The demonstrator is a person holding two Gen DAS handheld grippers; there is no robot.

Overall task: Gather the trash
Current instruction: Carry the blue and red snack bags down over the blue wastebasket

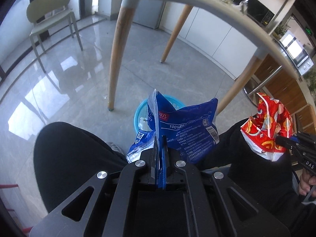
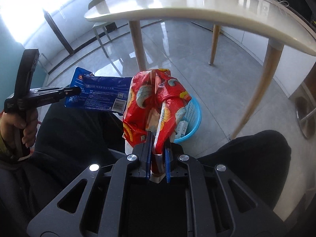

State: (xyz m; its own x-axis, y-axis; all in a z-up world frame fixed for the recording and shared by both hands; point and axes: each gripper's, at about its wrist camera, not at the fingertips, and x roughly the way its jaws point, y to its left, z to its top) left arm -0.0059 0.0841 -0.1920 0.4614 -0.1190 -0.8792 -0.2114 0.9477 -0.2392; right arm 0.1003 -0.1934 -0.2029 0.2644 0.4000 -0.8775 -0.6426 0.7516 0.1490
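1. Pinching a blue plastic wrapper, the left gripper has its fingers pressed together on the wrapper's near edge, with the rest of the wrapper standing up beyond the tips.
2. The right gripper pinches a crumpled red patterned bag the same way, its fingers pressed onto the bag's lower fold.
3. From the left wrist view, the red patterned bag appears at the right, held by the right gripper, well apart from the blue wrapper.
4. From the right wrist view, the blue plastic wrapper appears at the left, held flat by the left gripper, with its right end just beside the red bag.
5. A light-blue basket stands on the grey tiled floor below and beyond both wrappers; white scraps lie inside it.
6. In the left wrist view the basket is mostly hidden behind the blue wrapper.
7. The person's knees in dark trousers flank the basket on the near side.
8. A white worktop on wooden legs reaches over the far side of the scene.
9. A pale green chair stands at the far left.
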